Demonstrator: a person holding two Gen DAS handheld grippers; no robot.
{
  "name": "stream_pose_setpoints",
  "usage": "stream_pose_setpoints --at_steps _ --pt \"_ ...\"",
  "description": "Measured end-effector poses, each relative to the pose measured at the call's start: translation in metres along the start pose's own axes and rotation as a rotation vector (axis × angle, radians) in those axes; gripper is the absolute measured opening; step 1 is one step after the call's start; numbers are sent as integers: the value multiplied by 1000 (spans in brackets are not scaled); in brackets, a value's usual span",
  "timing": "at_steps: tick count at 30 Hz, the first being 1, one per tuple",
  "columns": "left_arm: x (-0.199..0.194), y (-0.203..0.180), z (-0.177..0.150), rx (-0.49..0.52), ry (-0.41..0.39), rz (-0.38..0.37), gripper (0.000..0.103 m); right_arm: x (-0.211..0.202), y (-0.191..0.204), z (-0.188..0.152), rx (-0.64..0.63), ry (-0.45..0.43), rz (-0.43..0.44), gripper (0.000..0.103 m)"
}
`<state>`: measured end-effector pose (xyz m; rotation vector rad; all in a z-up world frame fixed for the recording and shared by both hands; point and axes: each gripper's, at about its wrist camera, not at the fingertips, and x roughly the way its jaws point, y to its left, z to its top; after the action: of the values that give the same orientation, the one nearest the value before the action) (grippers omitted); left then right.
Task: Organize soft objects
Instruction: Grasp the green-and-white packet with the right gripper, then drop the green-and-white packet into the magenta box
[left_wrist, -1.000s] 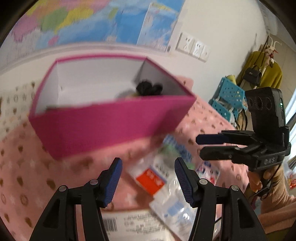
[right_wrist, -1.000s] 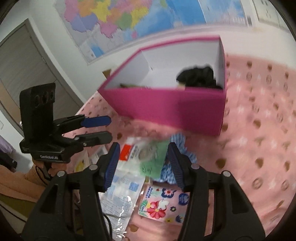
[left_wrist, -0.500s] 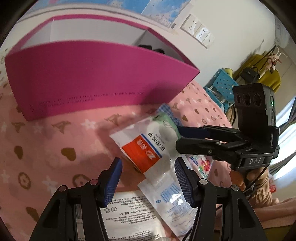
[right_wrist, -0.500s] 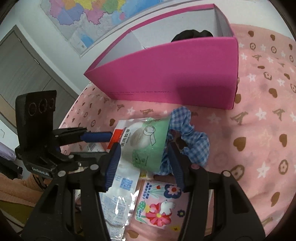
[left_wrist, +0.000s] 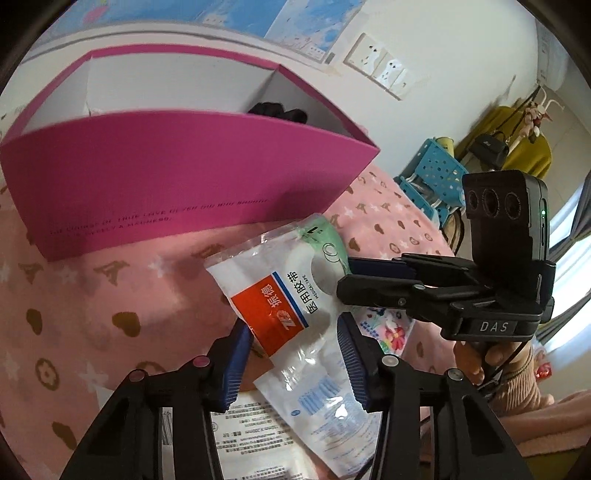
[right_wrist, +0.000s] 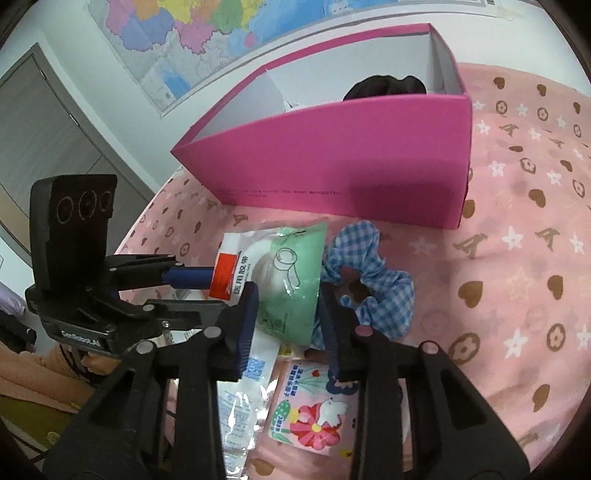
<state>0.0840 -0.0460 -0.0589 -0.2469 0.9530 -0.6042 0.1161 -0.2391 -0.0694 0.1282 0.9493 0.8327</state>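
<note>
both tongs clamped on one medical tape packet (left_wrist: 291, 291), jaws just having been closing: left gripper (left_wrist: 295, 354) pinching the red-and-white end, right gripper (right_wrist: 286, 321) pinching the green end. packet lifted a little off the pink blanket (right_wrist: 517, 258), roughly mid-blanket, just in front of the magenta box (right_wrist: 351, 166).

crowded underneath and around:
- blue gingham scrunchie (right_wrist: 373, 280) touching the packet's green end, just beside the right gripper's outer finger (right_wrist: 332, 332), near the box's front wall.
- clear pouch with blue print (left_wrist: 325, 402) lying under the packet's near end, partly hidden by the left gripper's fingers.
- white printed sheet-like pack (left_wrist: 251, 435) nearer still, towards the blanket's near edge, mostly covered by the tongs.
- small cartoon flower packet (right_wrist: 314, 413) flat on the blanket below the right gripper, partly hidden by its finger.

inside the box, against its far right corner, a dark bunched soft item (right_wrist: 384, 86) (exact kind cannot be told). rest of the box interior only partly in view behind the front wall.

beyond the blanket's far edge: wall map (right_wrist: 207, 33); to the side, blue perforated baskets (left_wrist: 432, 177) and a yellow garment (left_wrist: 524, 147) on hangers.
</note>
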Motion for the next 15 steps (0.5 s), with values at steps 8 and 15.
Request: stream_pose_setpoints --at_steps 8,15 --pt "-18 -22 20 68 -65 5 47 -26 10 12 -39 -63 -25 34" --pt "-34 -39 55 143 -130 30 47 -48 11 34 -70 -127 -47 34"
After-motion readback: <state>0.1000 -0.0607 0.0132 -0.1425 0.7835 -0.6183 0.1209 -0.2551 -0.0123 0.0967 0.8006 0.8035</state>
